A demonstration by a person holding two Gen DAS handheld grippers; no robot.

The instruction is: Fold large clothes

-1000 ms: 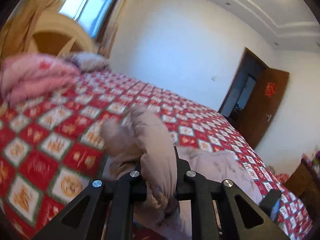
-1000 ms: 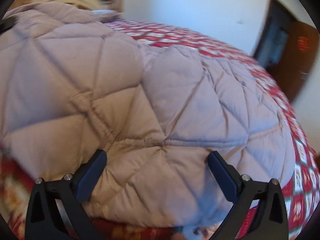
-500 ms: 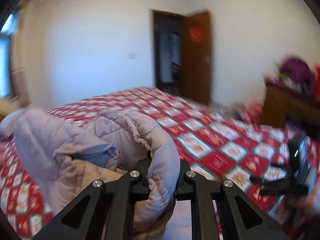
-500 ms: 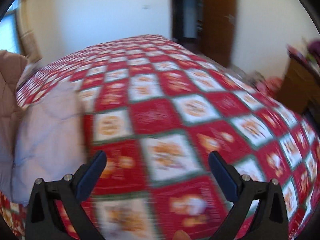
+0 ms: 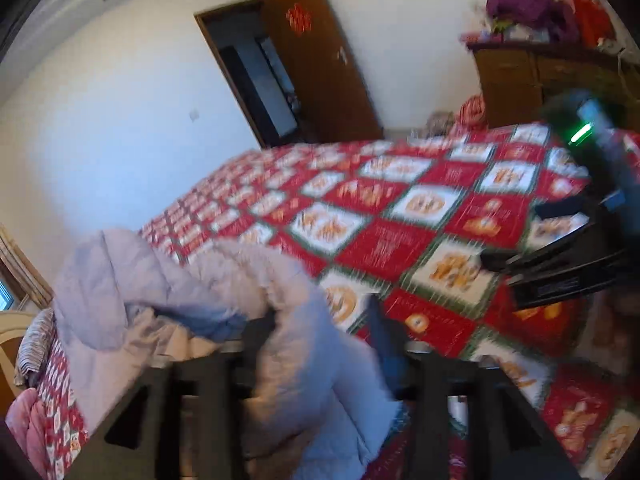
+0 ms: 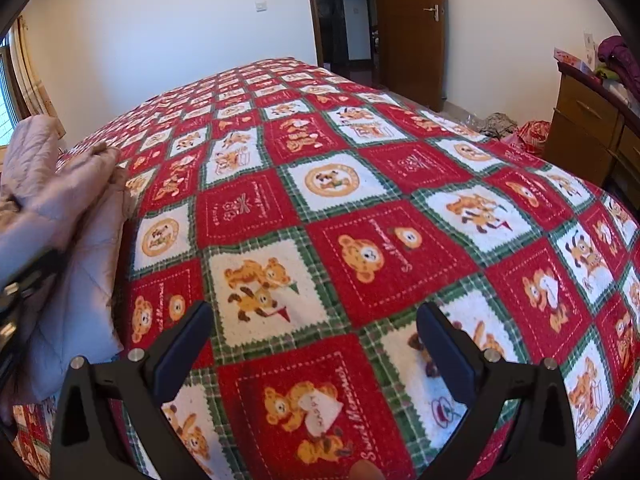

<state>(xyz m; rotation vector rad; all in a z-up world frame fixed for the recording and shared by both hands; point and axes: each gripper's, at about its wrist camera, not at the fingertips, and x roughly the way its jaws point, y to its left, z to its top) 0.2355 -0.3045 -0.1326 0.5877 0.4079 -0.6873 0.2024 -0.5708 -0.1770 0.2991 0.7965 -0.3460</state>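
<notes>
While the left gripper (image 5: 320, 320) opens around a puffy, soft jacket (image 5: 160, 280) fold, lower left, the right gripper (image 6: 316, 336) gapes empty; grab hems.

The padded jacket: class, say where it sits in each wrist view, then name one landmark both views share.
Left wrist view: the padded jacket fills the lower left, a fold of it between the opening jaws of the left gripper.
Right wrist view: the padded jacket lies at the left edge, on the bedspread.
Shared landmark: the brown door.
</notes>
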